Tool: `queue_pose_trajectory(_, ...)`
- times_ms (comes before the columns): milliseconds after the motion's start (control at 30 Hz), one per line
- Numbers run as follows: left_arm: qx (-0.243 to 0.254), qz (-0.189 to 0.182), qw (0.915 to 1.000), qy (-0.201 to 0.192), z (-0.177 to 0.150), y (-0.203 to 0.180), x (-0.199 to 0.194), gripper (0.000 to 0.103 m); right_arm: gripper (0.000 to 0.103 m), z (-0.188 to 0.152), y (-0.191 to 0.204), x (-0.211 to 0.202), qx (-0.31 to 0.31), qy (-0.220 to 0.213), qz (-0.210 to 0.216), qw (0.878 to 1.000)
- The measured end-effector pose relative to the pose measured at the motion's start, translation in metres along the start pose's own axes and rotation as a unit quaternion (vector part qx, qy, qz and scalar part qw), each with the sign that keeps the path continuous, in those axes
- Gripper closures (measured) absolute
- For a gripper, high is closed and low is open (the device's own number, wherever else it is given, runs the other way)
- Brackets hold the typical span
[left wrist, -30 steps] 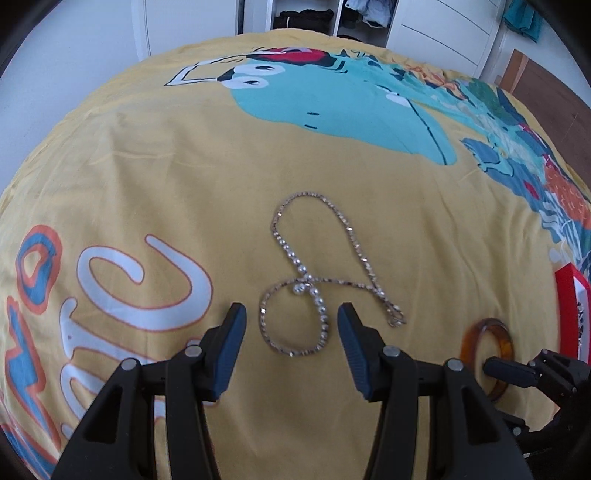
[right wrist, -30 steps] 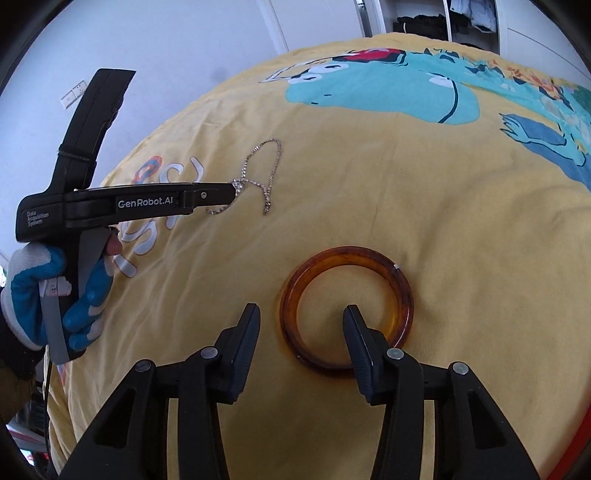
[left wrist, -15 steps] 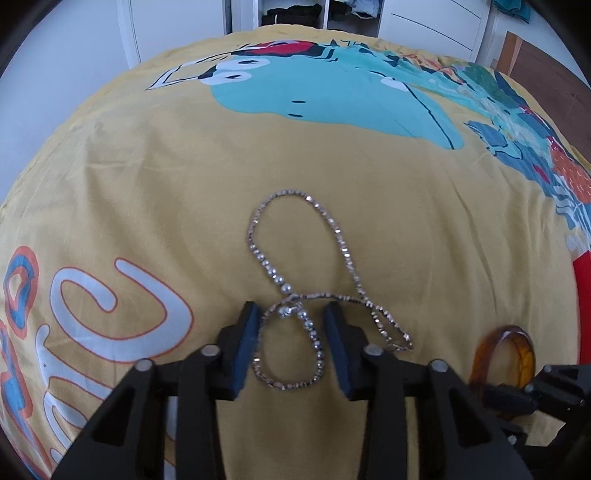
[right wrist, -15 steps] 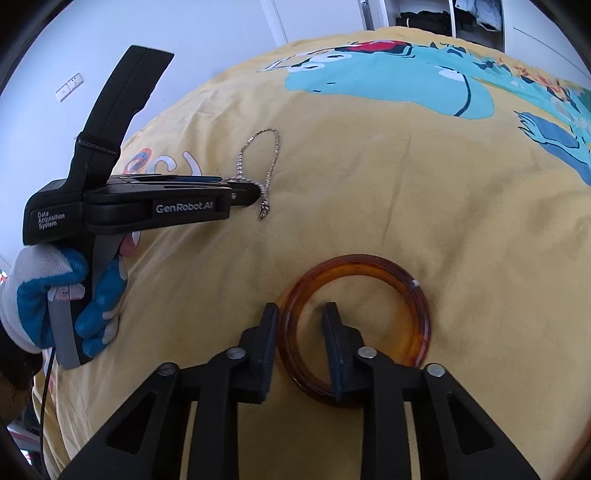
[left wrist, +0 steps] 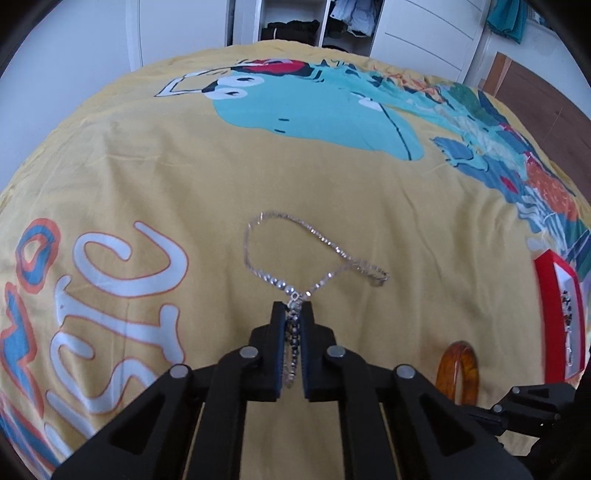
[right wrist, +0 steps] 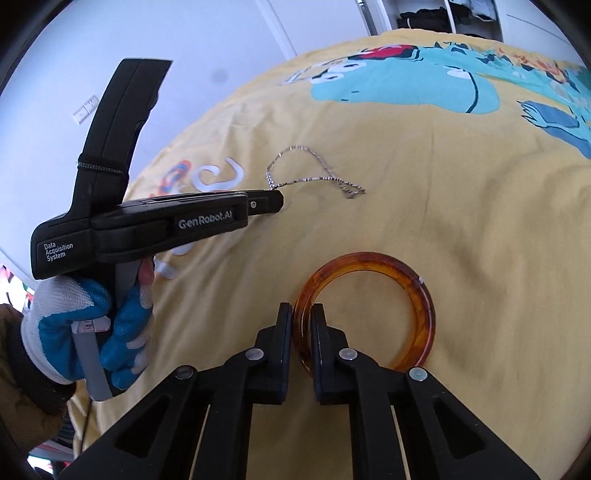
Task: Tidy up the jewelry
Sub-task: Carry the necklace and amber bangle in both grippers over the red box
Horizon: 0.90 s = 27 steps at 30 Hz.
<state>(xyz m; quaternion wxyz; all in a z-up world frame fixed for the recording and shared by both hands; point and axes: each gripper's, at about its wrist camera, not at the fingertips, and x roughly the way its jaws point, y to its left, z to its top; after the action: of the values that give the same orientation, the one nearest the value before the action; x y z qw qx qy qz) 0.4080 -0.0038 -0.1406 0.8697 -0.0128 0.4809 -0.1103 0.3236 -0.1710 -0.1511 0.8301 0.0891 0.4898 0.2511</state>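
A silver bead necklace (left wrist: pixel 314 254) lies on the yellow bedspread (left wrist: pixel 184 166). My left gripper (left wrist: pixel 293 314) is shut on the necklace's near loop, and the rest trails forward on the cloth. The necklace (right wrist: pixel 314 173) and the left gripper (right wrist: pixel 275 201) also show in the right wrist view. An amber bangle (right wrist: pixel 402 291) lies on the bedspread (right wrist: pixel 443 184). My right gripper (right wrist: pixel 302 314) is shut on the bangle's near left rim. The bangle (left wrist: pixel 458 373) shows in the left wrist view at lower right.
A red jewelry box (left wrist: pixel 561 314) with pieces inside sits at the right edge of the bed. A white wardrobe (left wrist: pixel 424 33) and open shelves (left wrist: pixel 291 22) stand beyond the bed. A gloved hand (right wrist: pixel 88 325) holds the left gripper's handle.
Both grippers have closed: the left one on the necklace's near loop, the right one on the bangle's rim. The necklace has been drawn up and pulled straighter.
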Motion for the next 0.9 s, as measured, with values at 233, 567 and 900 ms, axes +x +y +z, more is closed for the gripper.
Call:
queue_pose_trajectory(233,0.002,-0.013,0.9994,-0.032,-0.008,-0.008,-0.060,0.096,0.094,-0.010,0.016,-0.043,0.013,-0.032,0.005,0.999)
queue_pose_trajectory(567,0.013,-0.014,0.9967,-0.079,-0.037,-0.026,-0.160,0.096,0.094,-0.026,0.047,-0.116,0.014,-0.077,-0.018,0.997)
queue_pose_trajectory(900,0.022,0.016,0.9912,-0.129,-0.081,-0.052,-0.257,0.096,0.094,-0.061,0.079,-0.191,0.013,-0.118,-0.059,0.991)
